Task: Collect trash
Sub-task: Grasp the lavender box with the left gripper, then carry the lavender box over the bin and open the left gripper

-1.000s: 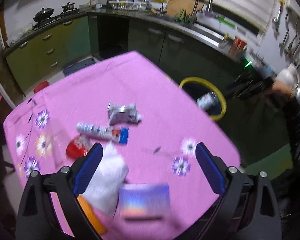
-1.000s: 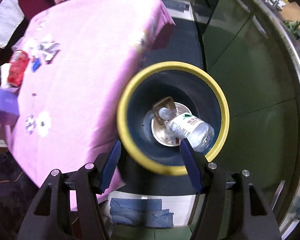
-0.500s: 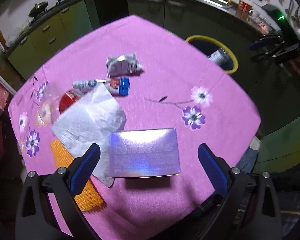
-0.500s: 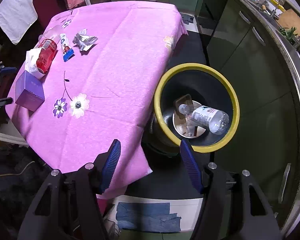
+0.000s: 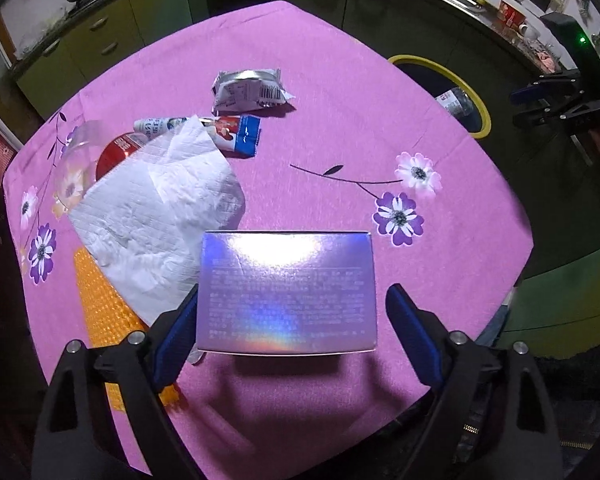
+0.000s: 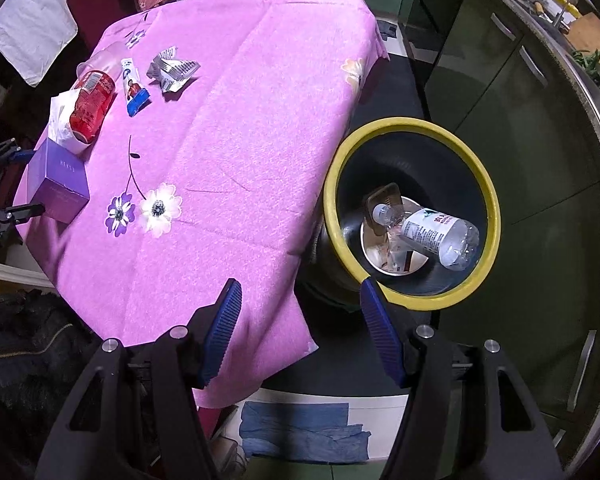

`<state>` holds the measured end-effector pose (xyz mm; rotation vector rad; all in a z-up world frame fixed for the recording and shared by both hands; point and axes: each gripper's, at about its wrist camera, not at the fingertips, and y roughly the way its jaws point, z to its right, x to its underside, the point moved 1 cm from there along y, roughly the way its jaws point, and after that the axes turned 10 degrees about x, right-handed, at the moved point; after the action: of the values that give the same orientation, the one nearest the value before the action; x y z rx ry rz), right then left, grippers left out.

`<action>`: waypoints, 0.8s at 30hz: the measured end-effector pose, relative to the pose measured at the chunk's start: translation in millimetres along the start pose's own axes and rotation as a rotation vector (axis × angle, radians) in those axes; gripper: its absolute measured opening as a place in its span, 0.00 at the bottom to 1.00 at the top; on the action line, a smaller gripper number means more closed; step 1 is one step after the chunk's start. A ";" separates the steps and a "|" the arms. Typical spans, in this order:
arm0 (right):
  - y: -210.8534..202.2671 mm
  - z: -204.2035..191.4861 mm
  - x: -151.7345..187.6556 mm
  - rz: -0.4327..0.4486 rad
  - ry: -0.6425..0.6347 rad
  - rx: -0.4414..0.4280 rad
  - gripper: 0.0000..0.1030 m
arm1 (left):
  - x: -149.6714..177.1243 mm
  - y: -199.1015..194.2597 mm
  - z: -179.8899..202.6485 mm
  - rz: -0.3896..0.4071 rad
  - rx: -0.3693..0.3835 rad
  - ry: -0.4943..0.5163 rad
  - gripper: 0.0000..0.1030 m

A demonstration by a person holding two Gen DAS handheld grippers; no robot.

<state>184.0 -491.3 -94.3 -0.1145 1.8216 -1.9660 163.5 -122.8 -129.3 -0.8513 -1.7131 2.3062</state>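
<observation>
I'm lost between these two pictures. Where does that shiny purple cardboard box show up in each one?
Left wrist view: the shiny purple cardboard box sits low in the middle, between the open left tongs.
Right wrist view: the same box lies at the far left, on the table's edge.
Shared landmark: the yellow-rimmed dark bin, upper right in the left view, right of centre in the right view.

One purple box [image 5: 286,292], one tissue [image 5: 152,220], one red can [image 6: 92,104], one toothpaste tube [image 6: 134,90], one silver wrapper [image 5: 248,90], one bottle [image 6: 432,236].
</observation>
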 end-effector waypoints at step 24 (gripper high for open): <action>-23.6 30.4 21.9 0.073 0.110 0.023 0.60 | -87.7 -42.5 72.3 0.098 0.192 0.184 0.71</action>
<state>169.0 -527.2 -73.2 0.0678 1.8430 -1.9769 189.8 -206.8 -45.8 -1.0907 -1.3801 2.3233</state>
